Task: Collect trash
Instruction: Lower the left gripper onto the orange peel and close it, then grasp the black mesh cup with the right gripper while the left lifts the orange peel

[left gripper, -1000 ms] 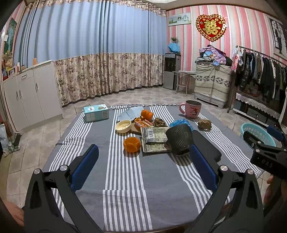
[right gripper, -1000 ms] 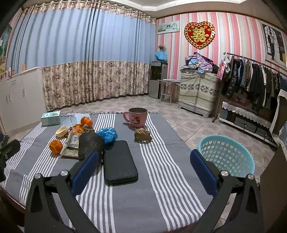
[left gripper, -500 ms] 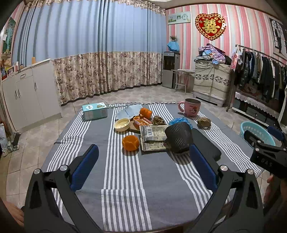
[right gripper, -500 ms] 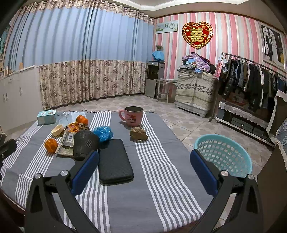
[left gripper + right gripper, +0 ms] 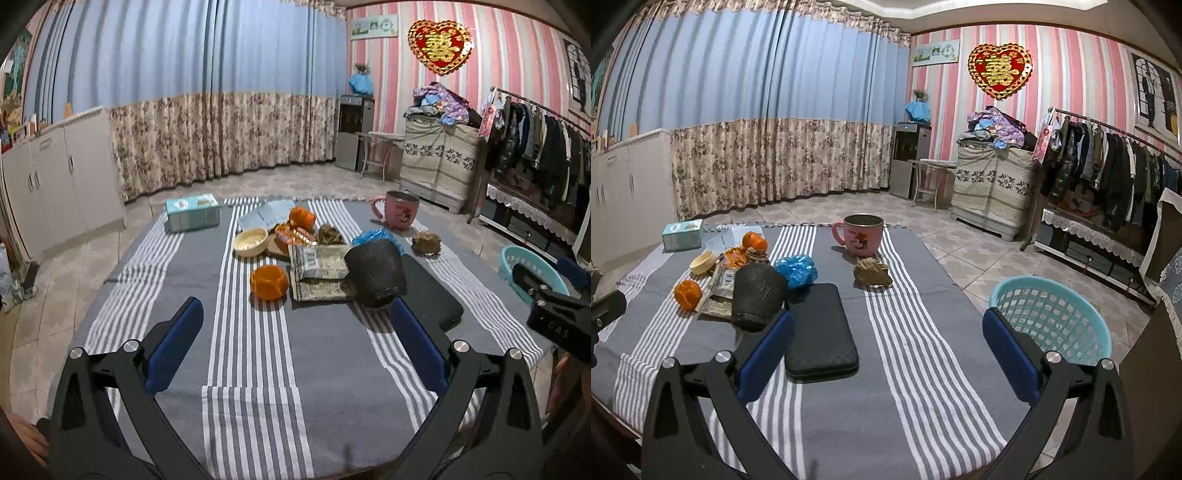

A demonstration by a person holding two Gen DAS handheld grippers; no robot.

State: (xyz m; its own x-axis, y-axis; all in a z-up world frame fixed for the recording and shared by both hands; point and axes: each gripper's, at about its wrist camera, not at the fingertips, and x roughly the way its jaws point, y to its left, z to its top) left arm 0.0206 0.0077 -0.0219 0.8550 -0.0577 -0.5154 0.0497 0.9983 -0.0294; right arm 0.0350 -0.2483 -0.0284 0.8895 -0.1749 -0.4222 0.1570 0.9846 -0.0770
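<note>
Left claw [image 5: 295, 332]: spread wide, holding nothing, above the near edge of the table [image 5: 258, 369].
Right claw [image 5: 886, 343]: spread wide, holding nothing, above the table's near right corner.
Trash: orange peel [image 5: 269, 281], flattened wrappers [image 5: 319, 273], blue plastic wad [image 5: 795, 270] and brown crumpled paper [image 5: 872, 276] lie around the table's middle.
Basket [image 5: 1052, 314]: turquoise, on the floor off the right edge.
Other things: black pot [image 5: 375, 273], black case [image 5: 820, 330], pink mug [image 5: 863, 239], tissue box [image 5: 192, 218].

Peel [image 5: 268, 281] left of wrappers [image 5: 321, 273]; mug [image 5: 400, 215] behind; basket [image 5: 1051, 319] right of table [image 5: 923, 369].
</note>
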